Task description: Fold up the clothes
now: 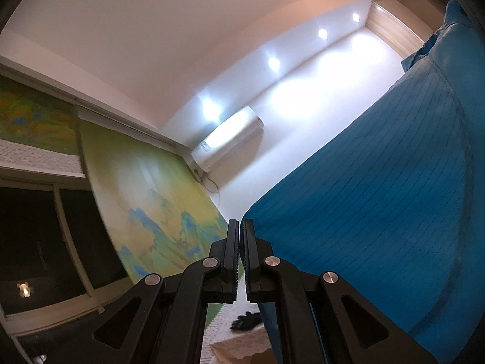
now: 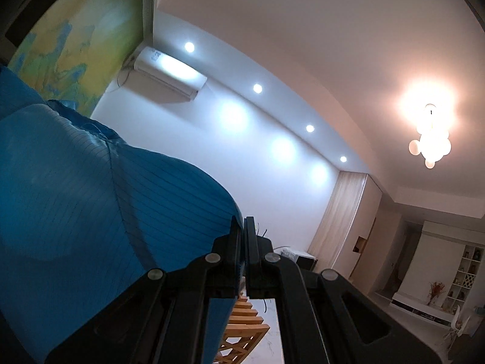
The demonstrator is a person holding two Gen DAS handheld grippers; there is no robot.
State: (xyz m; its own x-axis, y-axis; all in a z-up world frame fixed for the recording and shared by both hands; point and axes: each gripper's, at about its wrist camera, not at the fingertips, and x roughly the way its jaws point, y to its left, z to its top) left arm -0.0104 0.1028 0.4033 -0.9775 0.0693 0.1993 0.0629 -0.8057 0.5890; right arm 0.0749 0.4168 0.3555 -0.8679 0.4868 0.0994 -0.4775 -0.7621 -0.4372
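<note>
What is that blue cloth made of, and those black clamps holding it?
The blue cloth looks like a thin, smooth woven synthetic with a slight sheen; fine dark lines run across it. Both black clamps, left and right, look like matte moulded plastic with silvery metal pins; I can't be certain.

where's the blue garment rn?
The blue striped garment is held up in the air, stretched between the left hand-held gripper and right hand-held gripper; it fills the left wrist view's right side, below the air conditioner.
</note>
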